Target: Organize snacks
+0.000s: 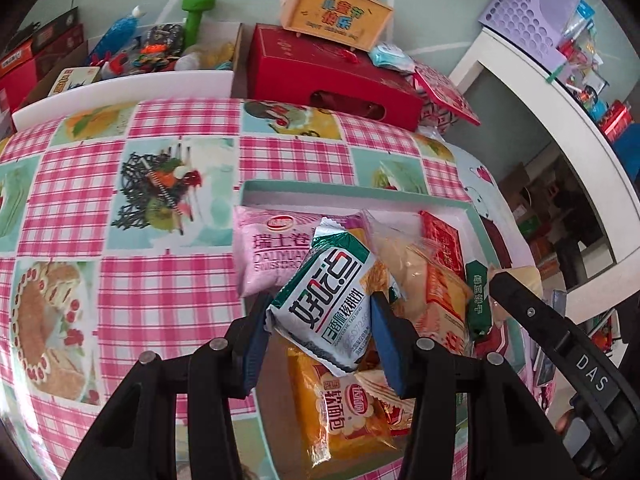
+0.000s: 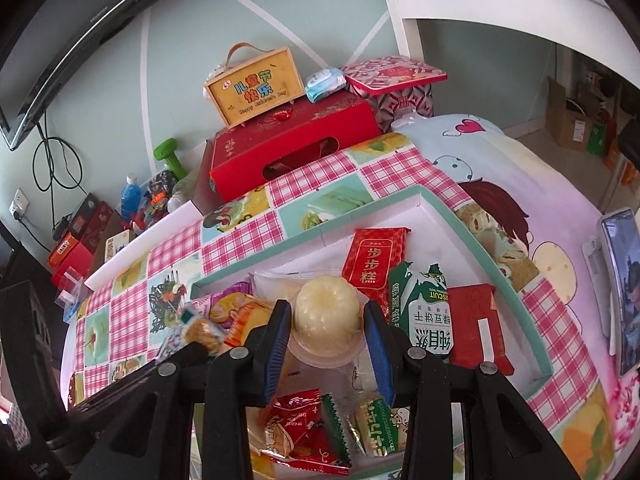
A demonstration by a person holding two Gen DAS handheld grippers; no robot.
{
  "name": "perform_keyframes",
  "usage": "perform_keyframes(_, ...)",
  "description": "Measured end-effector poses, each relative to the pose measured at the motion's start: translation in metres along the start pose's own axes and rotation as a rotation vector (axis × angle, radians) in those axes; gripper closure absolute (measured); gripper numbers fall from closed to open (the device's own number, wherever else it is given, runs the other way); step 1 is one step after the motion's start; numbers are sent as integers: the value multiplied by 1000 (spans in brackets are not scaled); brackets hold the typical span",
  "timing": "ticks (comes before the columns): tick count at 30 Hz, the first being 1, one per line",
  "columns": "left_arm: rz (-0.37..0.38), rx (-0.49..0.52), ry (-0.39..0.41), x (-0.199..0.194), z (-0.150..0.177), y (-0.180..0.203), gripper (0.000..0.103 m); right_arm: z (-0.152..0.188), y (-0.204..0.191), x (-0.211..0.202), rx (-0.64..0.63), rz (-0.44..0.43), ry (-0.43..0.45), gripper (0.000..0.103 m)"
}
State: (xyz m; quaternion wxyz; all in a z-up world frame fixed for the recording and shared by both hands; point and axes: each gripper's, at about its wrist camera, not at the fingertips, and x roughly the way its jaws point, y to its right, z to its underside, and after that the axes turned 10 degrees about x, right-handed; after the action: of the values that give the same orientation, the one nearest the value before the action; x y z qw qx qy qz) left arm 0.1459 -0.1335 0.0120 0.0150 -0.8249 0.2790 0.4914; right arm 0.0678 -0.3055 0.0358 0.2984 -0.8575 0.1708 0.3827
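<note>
My left gripper is shut on a white and green biscuit packet, held tilted above a shallow green-rimmed tray of snacks. Under it lie a pink Swiss roll pack and an orange bread pack. In the right wrist view my right gripper is shut on a pale yellow jelly cup, its blue pads pressing both sides. It hangs over the same tray. Beyond the cup lie a red cake packet, a green biscuit packet and a red packet.
The tray sits on a pink checked cloth. Behind the table stand a red gift box and a yellow handled box. A white shelf runs along the right. A phone on a stand is at the right edge.
</note>
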Motion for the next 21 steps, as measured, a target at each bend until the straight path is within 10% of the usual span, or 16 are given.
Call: perform_keyframes(21, -21, 7, -6, 1, -2, 9, 39, 0, 12, 18, 39, 21, -55, 61)
